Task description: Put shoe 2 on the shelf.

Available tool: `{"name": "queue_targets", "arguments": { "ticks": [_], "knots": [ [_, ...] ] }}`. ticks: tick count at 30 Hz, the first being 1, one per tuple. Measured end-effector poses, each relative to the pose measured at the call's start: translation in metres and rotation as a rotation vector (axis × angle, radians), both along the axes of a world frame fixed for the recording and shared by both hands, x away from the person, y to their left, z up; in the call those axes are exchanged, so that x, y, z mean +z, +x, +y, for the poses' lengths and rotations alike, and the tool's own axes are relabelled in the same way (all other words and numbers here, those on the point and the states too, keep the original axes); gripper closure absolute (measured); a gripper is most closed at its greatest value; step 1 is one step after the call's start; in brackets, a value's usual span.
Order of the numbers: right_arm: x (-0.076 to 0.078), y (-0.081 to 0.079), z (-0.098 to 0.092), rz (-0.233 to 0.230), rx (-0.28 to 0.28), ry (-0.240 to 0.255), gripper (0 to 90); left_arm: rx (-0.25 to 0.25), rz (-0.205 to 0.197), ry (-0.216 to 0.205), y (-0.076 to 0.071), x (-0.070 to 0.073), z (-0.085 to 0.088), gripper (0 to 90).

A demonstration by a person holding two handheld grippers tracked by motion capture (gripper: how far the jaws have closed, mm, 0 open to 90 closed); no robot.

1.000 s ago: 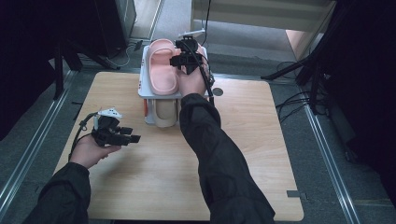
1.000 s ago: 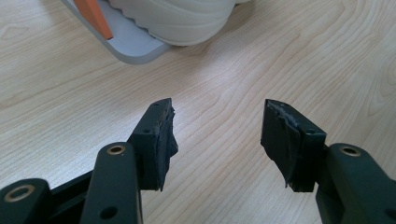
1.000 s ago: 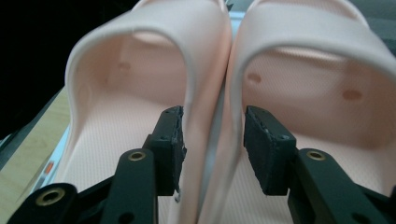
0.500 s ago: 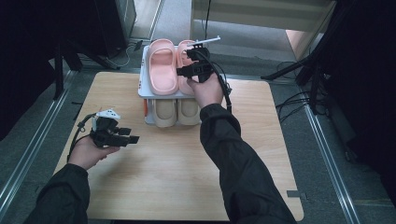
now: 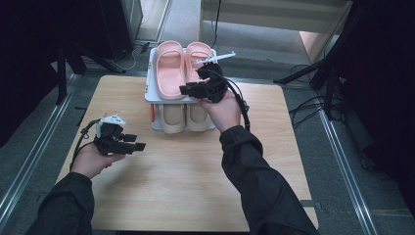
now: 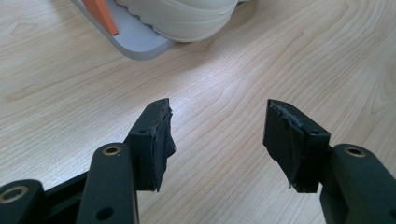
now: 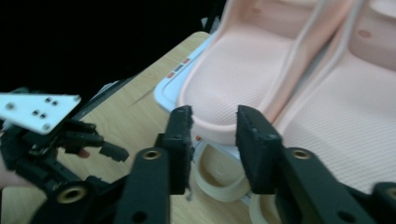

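Both pink slippers [image 5: 170, 71] sit on the rack [image 5: 152, 95], top centre; right tongs [image 5: 190, 90] half-open and just reopening, left tongs [image 5: 138, 146] wide, both empty.

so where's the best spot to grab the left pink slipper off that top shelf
Probably the heel rim of the left pink slipper, taken from the near, open front of the rack. The heel points toward the person and slightly overhangs the shelf edge, giving a thin raised lip to pinch. The right tongs already face it, open, with nothing between them; their jaws have just been opening slightly.
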State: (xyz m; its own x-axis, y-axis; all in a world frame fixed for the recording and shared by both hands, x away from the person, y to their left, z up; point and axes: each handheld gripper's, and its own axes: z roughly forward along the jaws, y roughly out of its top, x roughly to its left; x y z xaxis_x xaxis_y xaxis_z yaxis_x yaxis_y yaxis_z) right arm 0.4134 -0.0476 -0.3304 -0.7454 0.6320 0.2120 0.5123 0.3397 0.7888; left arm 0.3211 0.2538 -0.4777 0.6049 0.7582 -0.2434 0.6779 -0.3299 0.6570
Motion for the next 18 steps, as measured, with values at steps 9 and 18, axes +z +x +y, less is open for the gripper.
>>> {"name": "queue_targets", "arguments": {
  "ticks": [9, 18],
  "knots": [
    [-0.012, -0.030, -0.001, -0.043, 0.127, -0.005, 65.5, 0.012, -0.004, -0.015, -0.002, 0.000, 0.002, 40.7],
    [-0.034, -0.042, -0.007, -0.034, 0.217, -0.032, 63.3, 0.008, 0.001, -0.016, -0.002, 0.000, 0.002, 40.0]
  ]
}}
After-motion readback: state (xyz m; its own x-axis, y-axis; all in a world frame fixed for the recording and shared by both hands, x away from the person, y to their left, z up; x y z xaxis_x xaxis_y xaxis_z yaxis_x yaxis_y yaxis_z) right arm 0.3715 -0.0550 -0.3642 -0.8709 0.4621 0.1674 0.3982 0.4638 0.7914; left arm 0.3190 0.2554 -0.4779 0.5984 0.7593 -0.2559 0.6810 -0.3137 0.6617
